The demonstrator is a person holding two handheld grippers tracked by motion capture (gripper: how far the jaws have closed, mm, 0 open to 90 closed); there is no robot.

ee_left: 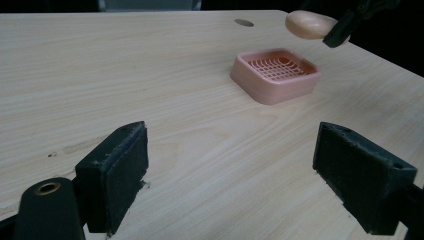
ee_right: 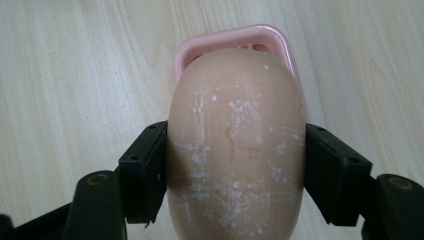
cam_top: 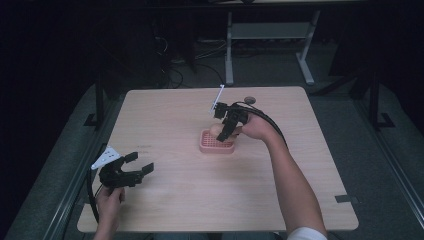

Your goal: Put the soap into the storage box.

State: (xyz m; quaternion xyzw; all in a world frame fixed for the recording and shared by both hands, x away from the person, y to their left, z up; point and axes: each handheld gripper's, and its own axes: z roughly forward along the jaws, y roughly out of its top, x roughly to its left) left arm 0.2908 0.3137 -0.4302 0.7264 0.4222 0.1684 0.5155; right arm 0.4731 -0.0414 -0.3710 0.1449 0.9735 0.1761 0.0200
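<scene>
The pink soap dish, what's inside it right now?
Nothing: in the left gripper view the soap dish shows a bare slotted grid. The soap bar hangs above it in the right gripper, covering most of the dish from that view.

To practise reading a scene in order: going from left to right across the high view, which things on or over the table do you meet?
Left gripper, open, over the near left of the table → pink soap dish → right gripper, shut on the bar of soap over the dish → the person's right hand.
</scene>
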